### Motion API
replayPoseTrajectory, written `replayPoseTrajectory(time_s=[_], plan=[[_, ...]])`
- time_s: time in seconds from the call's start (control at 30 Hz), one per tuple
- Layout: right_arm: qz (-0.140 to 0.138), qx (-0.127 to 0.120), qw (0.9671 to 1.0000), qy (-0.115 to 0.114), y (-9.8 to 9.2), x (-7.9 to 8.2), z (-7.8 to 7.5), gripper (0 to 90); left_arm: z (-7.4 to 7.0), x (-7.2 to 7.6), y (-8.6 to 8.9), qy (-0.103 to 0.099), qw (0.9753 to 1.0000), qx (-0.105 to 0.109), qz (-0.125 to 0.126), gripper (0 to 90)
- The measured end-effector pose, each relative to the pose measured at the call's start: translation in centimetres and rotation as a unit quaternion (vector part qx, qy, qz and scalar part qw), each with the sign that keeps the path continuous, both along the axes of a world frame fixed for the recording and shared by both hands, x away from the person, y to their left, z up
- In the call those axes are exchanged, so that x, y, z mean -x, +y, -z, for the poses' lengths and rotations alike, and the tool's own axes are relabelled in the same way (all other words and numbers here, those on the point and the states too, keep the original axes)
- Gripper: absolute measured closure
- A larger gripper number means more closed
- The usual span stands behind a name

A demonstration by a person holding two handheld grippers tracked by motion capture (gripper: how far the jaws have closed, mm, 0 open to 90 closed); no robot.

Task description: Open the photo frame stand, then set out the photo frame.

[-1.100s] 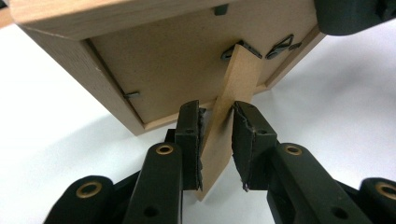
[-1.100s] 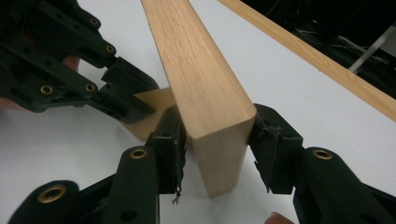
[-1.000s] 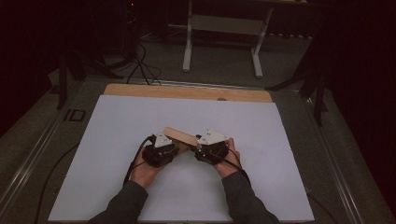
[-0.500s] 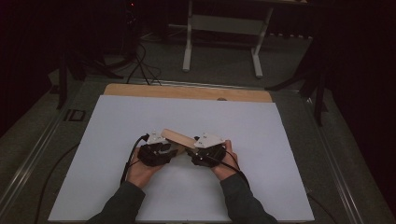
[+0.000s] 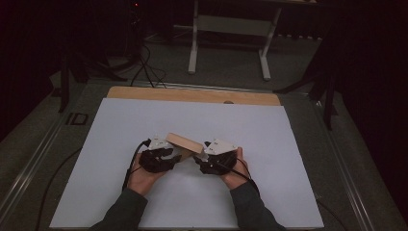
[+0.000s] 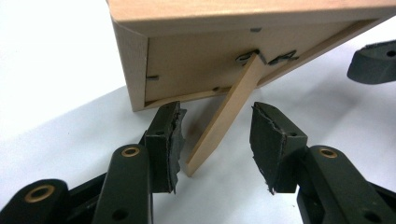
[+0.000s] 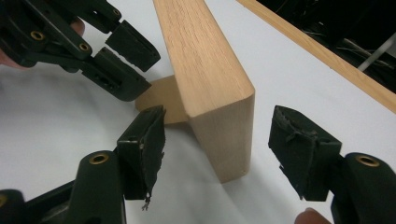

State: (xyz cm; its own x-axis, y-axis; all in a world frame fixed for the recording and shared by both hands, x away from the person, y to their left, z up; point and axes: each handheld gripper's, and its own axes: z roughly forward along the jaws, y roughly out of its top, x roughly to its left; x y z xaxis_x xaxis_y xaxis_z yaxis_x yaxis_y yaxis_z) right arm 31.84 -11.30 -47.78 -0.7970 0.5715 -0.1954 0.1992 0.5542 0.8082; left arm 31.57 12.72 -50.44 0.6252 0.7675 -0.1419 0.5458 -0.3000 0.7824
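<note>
A light wooden picture frame (image 5: 184, 142) stands tilted on the white table top (image 5: 120, 125), propped on its back leg. In the left gripper view I see the frame's back (image 6: 201, 65) and the thin leg (image 6: 224, 116). My left gripper (image 6: 217, 140) is open, its jaws on either side of the leg's lower end without touching it. My right gripper (image 7: 224, 140) is open too, straddling the frame's near end (image 7: 224, 130) with gaps on both sides. In the high view the left gripper (image 5: 166, 156) and right gripper (image 5: 202, 156) flank the frame.
The white top covers a wooden table whose bare strip (image 5: 192, 95) runs along the far edge. Cables trail from both grippers toward the person. A metal stand (image 5: 228, 29) sits on the floor beyond the table.
Both hands and the frame have shifted a little to the left. The jaws stay apart around the frame.
</note>
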Motion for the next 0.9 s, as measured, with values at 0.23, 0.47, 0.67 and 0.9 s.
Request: replayPoseTrajectory(time_s=[0.23,0.47,0.67,0.9], plan=[[0.001,-0.010,1.0000,-0.002,-0.3,0.2,-0.3,34.9,-0.4,0.1,0.2,-0.002,1.0000,0.007,0.000,53.6],[-0.004,-0.014,0.9999,0.002,-0.3,0.4,0.0,34.3,-1.0,0.3,0.4,-0.010,0.9999,0.001,-0.005,53.9],[-0.007,-0.010,0.9999,0.007,-0.2,0.4,0.3,33.3,-1.4,0.4,0.5,-0.010,0.9999,0.005,-0.006,54.7],[-0.006,-0.014,0.9998,0.010,-0.4,0.4,0.2,32.7,-1.7,0.5,0.6,-0.013,0.9999,0.006,-0.008,54.7]])
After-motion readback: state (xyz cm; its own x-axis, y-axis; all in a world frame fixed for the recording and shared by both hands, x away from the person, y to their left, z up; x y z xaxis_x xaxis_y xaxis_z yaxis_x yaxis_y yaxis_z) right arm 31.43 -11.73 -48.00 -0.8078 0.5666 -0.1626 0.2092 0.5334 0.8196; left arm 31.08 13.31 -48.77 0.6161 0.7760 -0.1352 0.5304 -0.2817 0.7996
